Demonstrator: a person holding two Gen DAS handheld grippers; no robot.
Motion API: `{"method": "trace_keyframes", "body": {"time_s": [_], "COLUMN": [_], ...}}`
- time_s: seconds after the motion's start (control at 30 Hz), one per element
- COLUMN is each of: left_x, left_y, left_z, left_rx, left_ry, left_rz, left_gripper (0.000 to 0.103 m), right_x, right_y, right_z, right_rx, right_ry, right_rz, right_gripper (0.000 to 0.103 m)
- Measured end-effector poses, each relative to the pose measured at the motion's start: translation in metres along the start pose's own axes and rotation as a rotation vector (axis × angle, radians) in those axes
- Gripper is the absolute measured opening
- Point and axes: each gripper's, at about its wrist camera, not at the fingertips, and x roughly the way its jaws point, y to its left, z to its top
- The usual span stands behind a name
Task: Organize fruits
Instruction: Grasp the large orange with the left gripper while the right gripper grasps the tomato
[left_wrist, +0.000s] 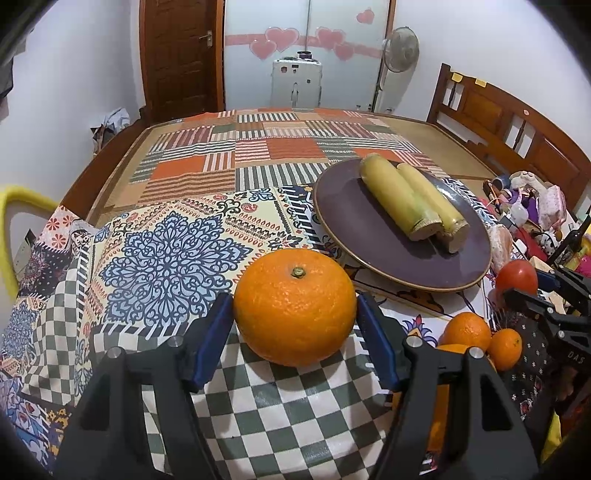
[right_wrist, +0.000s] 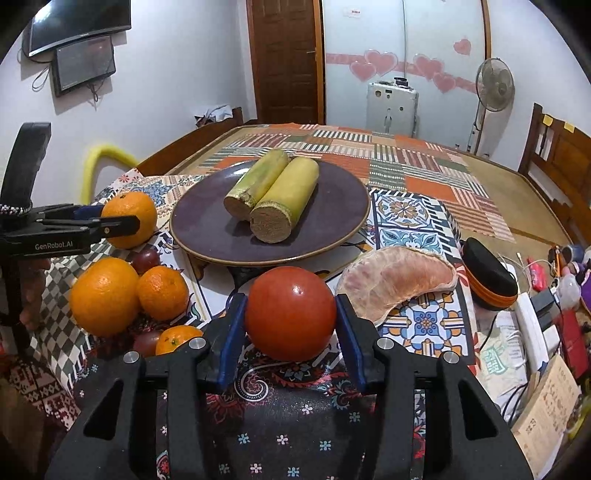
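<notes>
The jaws of the left gripper (left_wrist: 294, 325) are clamped on a big orange (left_wrist: 294, 306), 1 blue pad on each flank, stem end up, over the checked part of the patterned cloth (left_wrist: 162, 258). The jaws of the right gripper (right_wrist: 291, 326) are pressed on a red tomato (right_wrist: 290, 313), a pad on each side at its widest part. Both fruits sit just short of the dark plate (right_wrist: 207, 218), which stands on the cloth in the middle of the scene.

The step in hand looks like carrying both fruits to their places, probably the plate. To do it well, I would keep each grip across the widest part, since round fruit squirts out of pads set too high or too low. The tomato is soft, so the right jaws should squeeze no harder than needed to lift it. Lift each fruit clear of the plate's raised rim before going forward, and set it down on the bare near half, away from the cut stalks, so nothing rolls. Move 1 hand at a time if the two would crowd each other over the plate.

Counted: 2 cut yellow-green stalks (right_wrist: 271, 194) lying side by side on the plate; 1 plate; 4 oranges in all, 3 of them in a loose pile (right_wrist: 125, 291) beside the left gripper; 1 tomato; 1 peeled citrus segment (right_wrist: 397, 284) beside the tomato; 2 small dark purple fruits (right_wrist: 146, 260) tucked among the oranges.
</notes>
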Motion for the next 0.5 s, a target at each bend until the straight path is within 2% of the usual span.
{"method": "trace_keyframes", "body": {"time_s": [0.2,0.5], "left_x": [-0.011,-0.040], "left_y": [-0.001,-0.004], "left_z": [-0.003,0.015], "left_rx": [0.001,-0.009], "left_ry": [-0.006,-0.087], "left_rz": [0.001,0.014], "left_gripper": [0.067,0.067], "right_x": [-0.013,-0.023], "right_y": [-0.005,-0.013], "right_z": [0.008,0.028], "right_rx": [0.006,-0.005], "right_ry": [-0.036,-0.081], "right_rz": [-0.018,-0.041], "right_gripper": [0.044,0.044]}}
